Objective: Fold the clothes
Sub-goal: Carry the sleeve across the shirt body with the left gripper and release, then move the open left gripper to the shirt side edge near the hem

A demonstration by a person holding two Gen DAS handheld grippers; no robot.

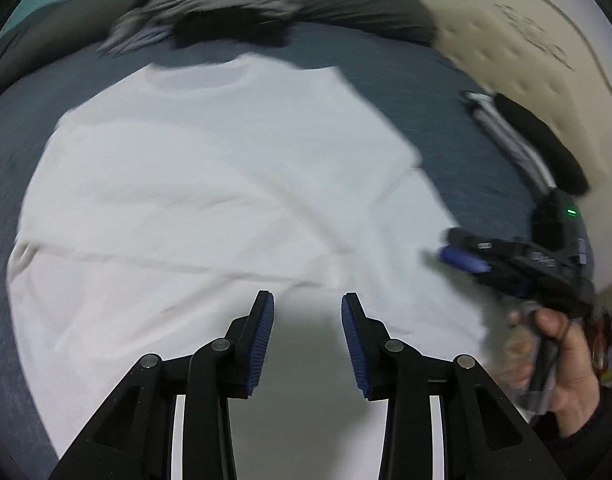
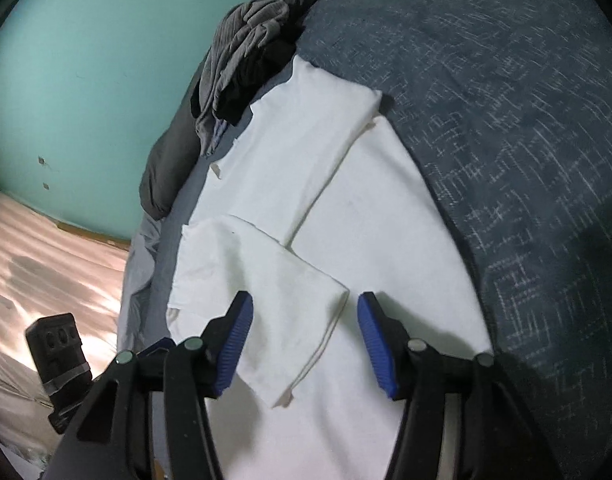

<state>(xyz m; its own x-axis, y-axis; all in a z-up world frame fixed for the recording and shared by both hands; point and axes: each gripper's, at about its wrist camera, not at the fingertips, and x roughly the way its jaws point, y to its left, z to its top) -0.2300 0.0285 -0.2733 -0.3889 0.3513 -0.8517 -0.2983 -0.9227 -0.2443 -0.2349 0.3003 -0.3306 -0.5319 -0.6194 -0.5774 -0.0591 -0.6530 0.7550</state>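
A white T-shirt (image 1: 210,184) lies flat on the blue-grey bed cover (image 1: 445,92), collar toward the far side. My left gripper (image 1: 307,300) hovers open over the shirt's lower part, with nothing between its blue pads. In the right wrist view the same shirt (image 2: 385,220) shows folded flaps, one of them a sleeve flap (image 2: 266,280) lying on its body. My right gripper (image 2: 304,300) is open just above that flap's corner, and its pads do not press on the cloth. In the left wrist view the right gripper (image 1: 455,250) shows at the shirt's right edge, held by a hand (image 1: 565,364).
A pile of grey and black clothes (image 1: 210,0) (image 2: 242,52) sits beyond the collar against a dark blanket (image 1: 365,0). A striped garment (image 1: 505,132) lies at the bed's right side. A turquoise wall (image 2: 86,60) and a pale mattress (image 2: 46,260) border the bed. A black device (image 2: 58,344) sits lower left.
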